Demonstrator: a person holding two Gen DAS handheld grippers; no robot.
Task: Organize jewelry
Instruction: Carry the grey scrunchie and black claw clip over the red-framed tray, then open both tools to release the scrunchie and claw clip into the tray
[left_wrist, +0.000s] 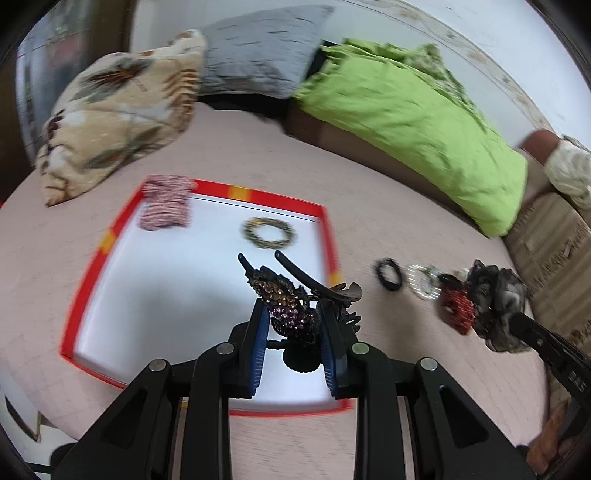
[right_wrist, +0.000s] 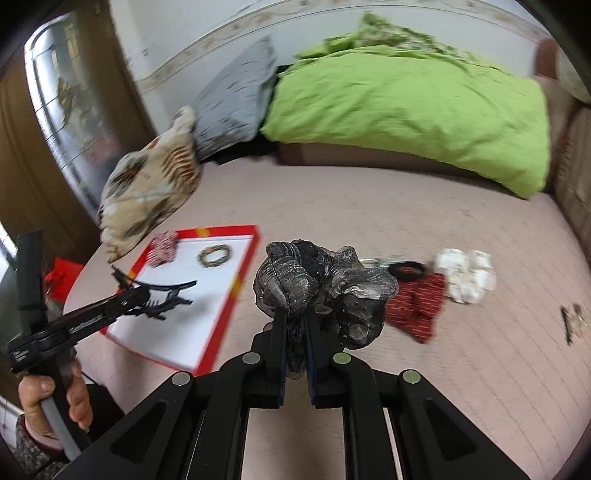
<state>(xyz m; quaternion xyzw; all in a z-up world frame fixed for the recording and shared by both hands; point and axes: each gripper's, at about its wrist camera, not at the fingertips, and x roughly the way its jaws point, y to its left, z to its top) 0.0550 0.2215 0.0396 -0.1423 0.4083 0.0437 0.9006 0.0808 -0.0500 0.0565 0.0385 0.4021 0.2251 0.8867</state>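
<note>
gripping beaded claw clip (left_wrist: 290, 306), left tool (left_wrist: 295, 350) clamped; right tool (right_wrist: 295, 339) clamped on sheer grey scrunchie (right_wrist: 325, 291).

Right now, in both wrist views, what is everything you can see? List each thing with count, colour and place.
tray: 1, red rim, white floor, on the pink bed
scrunchie: 1, red-white, tray's far corner
beaded bracelet: 1, gold-green, in the tray
jewelled hair claw: 1, black, held above the tray
organza scrunchie: 1, grey-black, held
loose scrunchies: red, black, white, on the bed
pillows: patterned beige, grey
duvet: green
left gripper: shut on the claw
right gripper: shut on the organza scrunchie
</note>
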